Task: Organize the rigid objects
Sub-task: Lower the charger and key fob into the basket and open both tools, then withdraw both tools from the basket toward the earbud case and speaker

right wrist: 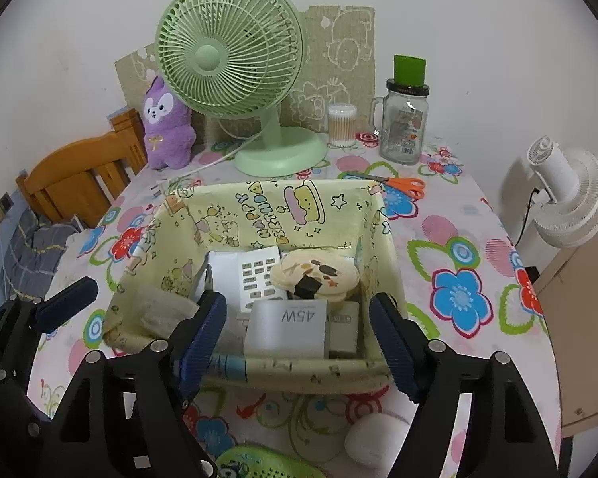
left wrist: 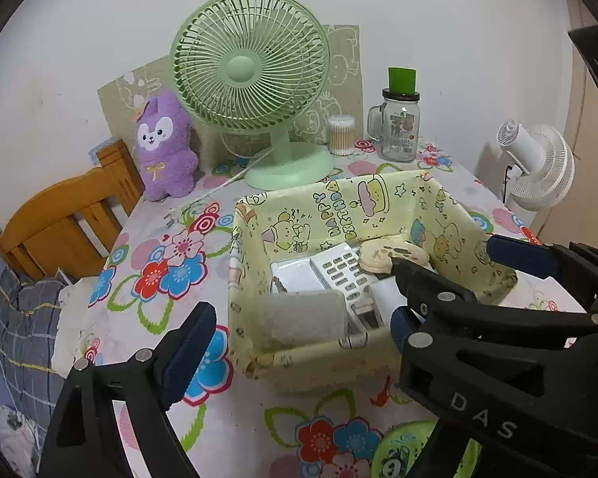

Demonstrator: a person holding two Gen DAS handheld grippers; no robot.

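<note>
We hold the right gripper (right wrist: 297,342) spread wide and empty at the near rim of the fabric basket (right wrist: 299,370), directly over the white 45W charger (right wrist: 285,328) lying inside against that rim. The left gripper (left wrist: 299,342) is likewise spread and empty at the basket's left near corner. Deeper in lie a keypad remote (right wrist: 259,275) and a round cream case (right wrist: 315,275). Judged next: collect the white oval object (right wrist: 374,440) at the table's near edge; the orange scissors (right wrist: 402,185) beyond the far rim remain.

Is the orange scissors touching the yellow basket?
Cannot tell. In the right wrist view the scissors lie just behind the basket rim, which hides any gap.
</note>
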